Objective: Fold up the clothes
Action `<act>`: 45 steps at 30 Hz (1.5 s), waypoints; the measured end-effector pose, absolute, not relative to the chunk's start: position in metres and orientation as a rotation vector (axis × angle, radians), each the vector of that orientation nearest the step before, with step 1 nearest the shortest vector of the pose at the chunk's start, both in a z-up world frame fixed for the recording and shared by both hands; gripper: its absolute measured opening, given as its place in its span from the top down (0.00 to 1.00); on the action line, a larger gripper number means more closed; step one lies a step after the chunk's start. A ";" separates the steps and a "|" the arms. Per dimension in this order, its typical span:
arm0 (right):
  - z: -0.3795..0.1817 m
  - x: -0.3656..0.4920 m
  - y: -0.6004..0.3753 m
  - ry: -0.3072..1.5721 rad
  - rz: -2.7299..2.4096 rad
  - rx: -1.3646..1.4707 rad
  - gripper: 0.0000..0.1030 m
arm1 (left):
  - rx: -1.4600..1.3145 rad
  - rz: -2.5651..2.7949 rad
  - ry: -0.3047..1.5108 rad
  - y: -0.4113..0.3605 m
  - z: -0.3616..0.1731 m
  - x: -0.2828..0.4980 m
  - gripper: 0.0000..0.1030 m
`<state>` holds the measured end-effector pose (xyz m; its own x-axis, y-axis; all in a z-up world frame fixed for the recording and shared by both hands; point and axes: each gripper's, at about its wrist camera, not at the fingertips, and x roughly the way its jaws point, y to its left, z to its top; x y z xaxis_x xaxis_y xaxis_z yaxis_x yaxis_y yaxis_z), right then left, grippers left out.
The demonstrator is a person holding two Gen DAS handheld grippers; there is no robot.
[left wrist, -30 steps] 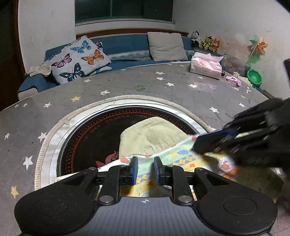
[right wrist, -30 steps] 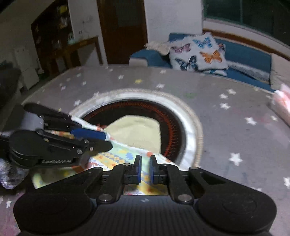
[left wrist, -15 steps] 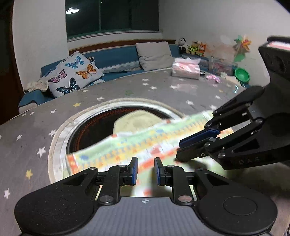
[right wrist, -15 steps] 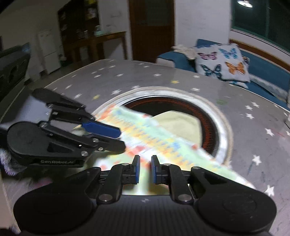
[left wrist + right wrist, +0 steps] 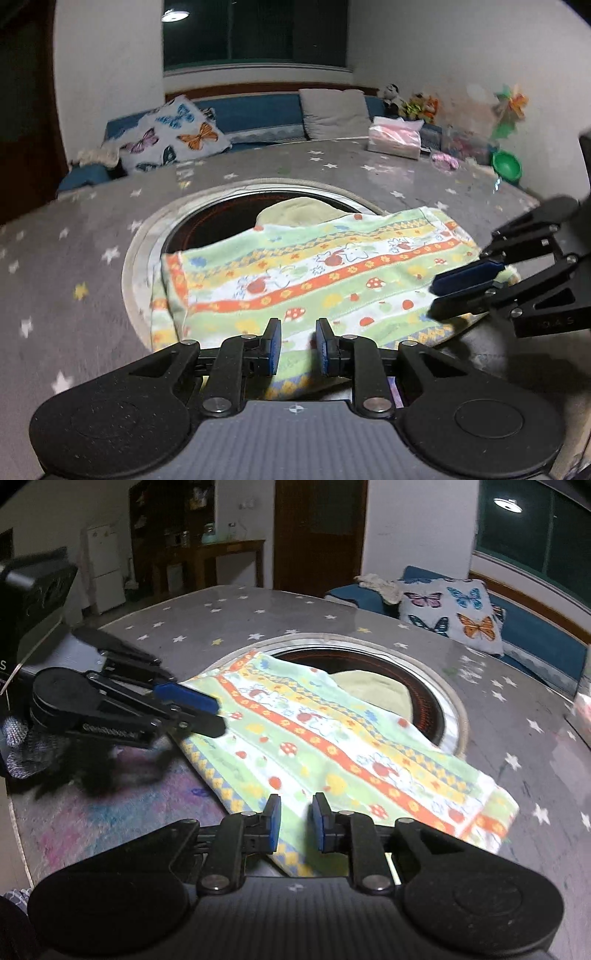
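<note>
A towel [image 5: 314, 269] with green, orange and yellow stripes and mushroom prints lies slanted across the grey star-pattern table [image 5: 74, 258], partly over the dark round inset [image 5: 207, 229]. Its left end shows a doubled layer. My left gripper [image 5: 298, 347] is shut on the towel's near edge; in the right wrist view the left gripper [image 5: 218, 720] pinches one corner. My right gripper [image 5: 296, 827] holds the same near edge of the towel [image 5: 332, 746] further along, and the right gripper [image 5: 434, 299] shows at the right of the left wrist view. A pale yellow-green cloth [image 5: 295, 212] lies in the inset behind the towel.
A pink tissue pack [image 5: 395, 142], a green bowl [image 5: 506, 166] and small toys sit at the table's far right edge. A blue sofa with a butterfly pillow [image 5: 454, 613] runs behind the table. Pink and blue stains mark the table [image 5: 129, 805] near the person's gloved hand [image 5: 18, 746].
The towel was lifted off the table and swung, stretched between both grippers, and now rests lower, spread over the inset's rim. My right gripper's pads stand slightly wider apart than before.
</note>
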<state>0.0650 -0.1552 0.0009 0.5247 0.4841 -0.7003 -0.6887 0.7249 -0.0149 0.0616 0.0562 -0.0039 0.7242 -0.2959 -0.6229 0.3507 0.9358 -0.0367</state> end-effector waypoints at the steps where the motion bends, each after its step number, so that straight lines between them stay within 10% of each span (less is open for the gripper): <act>1: 0.001 0.064 -0.159 0.734 0.706 -0.301 0.83 | 0.079 -0.356 0.671 0.057 -0.004 0.060 0.77; 45: 0.010 0.131 -0.217 0.762 0.500 -0.137 0.81 | 0.042 -0.191 0.722 0.099 0.001 0.135 0.78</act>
